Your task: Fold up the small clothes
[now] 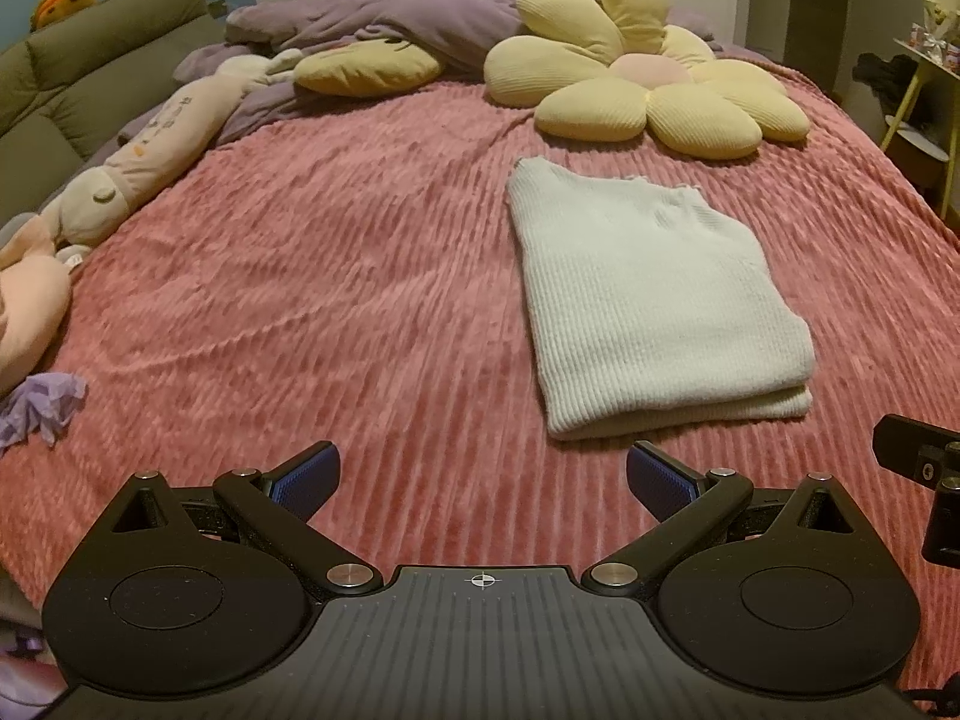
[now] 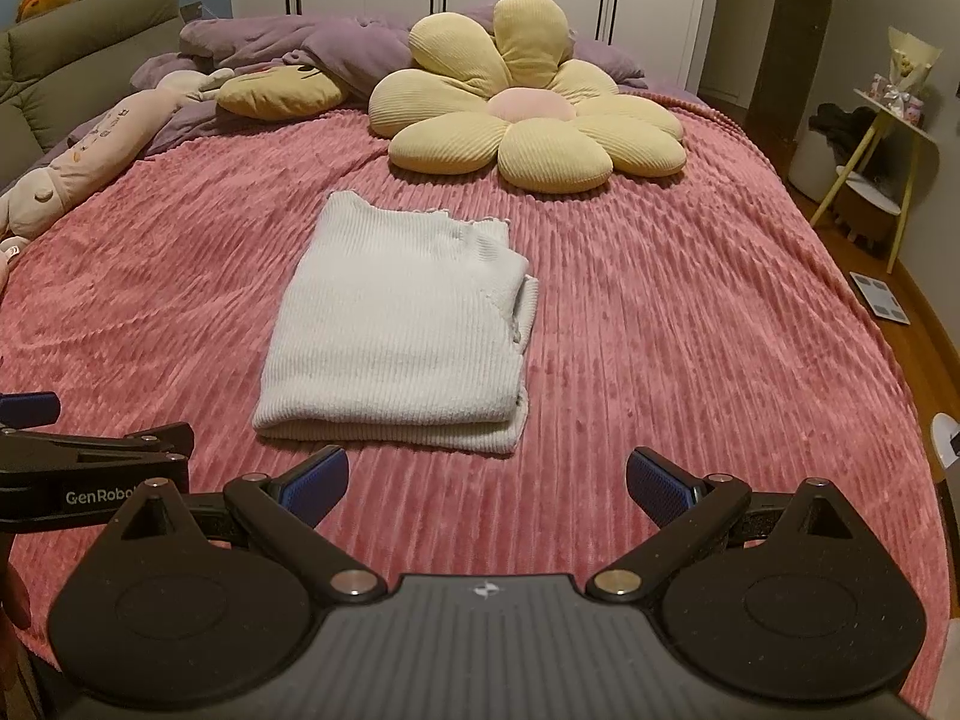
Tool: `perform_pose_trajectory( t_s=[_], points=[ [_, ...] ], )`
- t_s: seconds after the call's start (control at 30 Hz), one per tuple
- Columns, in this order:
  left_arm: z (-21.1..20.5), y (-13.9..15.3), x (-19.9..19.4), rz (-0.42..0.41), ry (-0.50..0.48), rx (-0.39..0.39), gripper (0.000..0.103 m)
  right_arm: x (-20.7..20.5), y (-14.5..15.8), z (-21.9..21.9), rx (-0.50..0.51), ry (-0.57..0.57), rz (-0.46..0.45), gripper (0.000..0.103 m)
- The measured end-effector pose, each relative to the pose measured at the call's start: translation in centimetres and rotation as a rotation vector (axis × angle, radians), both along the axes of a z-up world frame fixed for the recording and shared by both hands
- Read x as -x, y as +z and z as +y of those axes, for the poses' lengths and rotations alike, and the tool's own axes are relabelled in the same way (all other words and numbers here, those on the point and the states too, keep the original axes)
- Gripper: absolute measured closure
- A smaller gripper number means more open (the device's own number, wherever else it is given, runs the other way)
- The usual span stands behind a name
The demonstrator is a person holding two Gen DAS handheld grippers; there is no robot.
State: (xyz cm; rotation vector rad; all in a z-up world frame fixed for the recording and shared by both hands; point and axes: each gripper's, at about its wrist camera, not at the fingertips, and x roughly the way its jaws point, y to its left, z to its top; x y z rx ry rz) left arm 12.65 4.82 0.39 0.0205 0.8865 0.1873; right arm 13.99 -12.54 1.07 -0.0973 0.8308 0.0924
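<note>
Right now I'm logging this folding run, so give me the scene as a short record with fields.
surface: pink ribbed blanket on a bed
garment: white knit top, folded, lying flat, fold edge nearest the grippers
left gripper: open, holding nothing, short of the garment
right gripper: open, holding nothing, short of the garment
behind garment: yellow flower cushion, apart from it
left edge: plush toy

"GenRobo", cut off, on the left tool (image 2: 24,411) body, right-wrist view.
</note>
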Motion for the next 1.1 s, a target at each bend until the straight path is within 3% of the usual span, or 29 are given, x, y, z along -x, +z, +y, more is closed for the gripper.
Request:
perform_pose_trajectory(
  t_s=[1.1],
  points=[
    [-0.46, 0.11, -0.18, -0.006, -0.027, -0.003, 0.0, 0.02, -0.1, -0.48, -0.013, -0.009, 0.001, 0.004]
  ],
)
